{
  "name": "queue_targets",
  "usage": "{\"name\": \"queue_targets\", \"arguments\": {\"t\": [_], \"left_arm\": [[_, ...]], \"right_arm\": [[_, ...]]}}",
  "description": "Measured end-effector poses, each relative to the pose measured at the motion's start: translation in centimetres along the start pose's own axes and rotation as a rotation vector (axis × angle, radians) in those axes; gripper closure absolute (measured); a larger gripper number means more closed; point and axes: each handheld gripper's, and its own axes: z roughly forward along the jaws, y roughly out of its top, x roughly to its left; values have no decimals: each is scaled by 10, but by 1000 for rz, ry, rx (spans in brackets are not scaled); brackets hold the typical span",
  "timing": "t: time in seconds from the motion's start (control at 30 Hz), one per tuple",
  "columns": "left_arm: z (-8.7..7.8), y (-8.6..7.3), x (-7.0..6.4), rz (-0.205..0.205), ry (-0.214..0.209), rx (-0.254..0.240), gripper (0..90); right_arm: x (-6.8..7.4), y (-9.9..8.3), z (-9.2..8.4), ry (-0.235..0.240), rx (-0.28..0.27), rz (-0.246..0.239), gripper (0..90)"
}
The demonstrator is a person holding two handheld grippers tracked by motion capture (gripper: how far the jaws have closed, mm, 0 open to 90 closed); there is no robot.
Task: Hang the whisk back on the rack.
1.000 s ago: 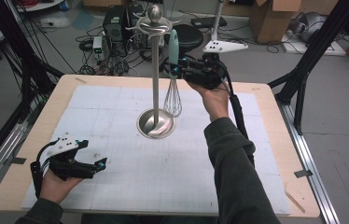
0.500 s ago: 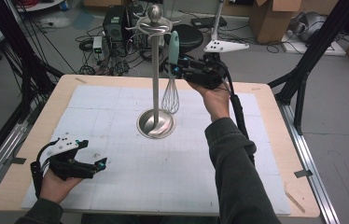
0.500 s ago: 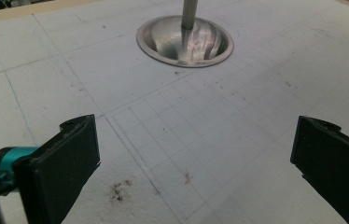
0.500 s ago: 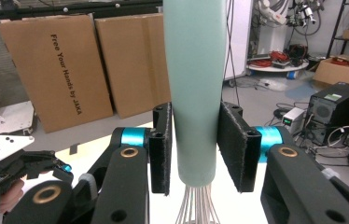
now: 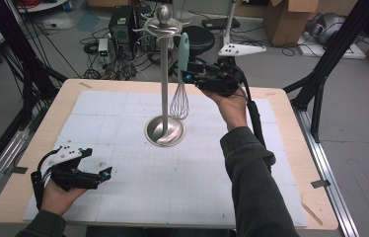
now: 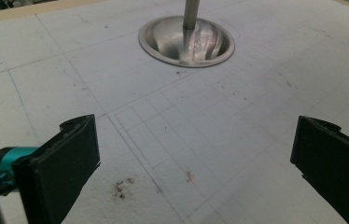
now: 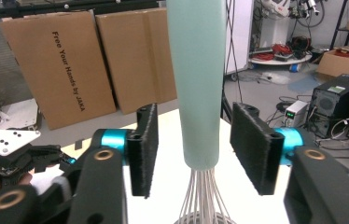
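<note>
Right gripper (image 7: 193,154) jaws have just been opening; whisk (image 7: 196,84) handle sits between them, untouched by either pad, hung on the stand (image 5: 165,74). Left gripper (image 6: 191,158) held wide open, nothing between.

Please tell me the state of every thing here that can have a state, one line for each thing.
Whisk: hangs upright from the stand's top hook, wires down, free of the pads.
Stand: upright on its round base, on the table.
Right gripper: jaws have just been opening; whisk handle between them, gaps on both sides.
Left gripper: jaws wide open, nothing between them, low over the table.
</note>
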Motion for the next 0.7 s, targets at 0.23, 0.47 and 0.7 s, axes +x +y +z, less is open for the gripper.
{"name": "queue_targets", "arguments": {"t": [0.23, 0.47, 0.7], "left_arm": [[0, 0, 0, 0, -1, 2, 17], [2, 1, 0, -4, -4, 5, 17], [3, 1, 0, -6, -4, 8, 17]], "right_arm": [[-2, -7, -7, 1, 14, 33, 410], [-4, -11, -14, 5, 20, 58, 349], [0, -16, -18, 17, 29, 34, 296]]}}
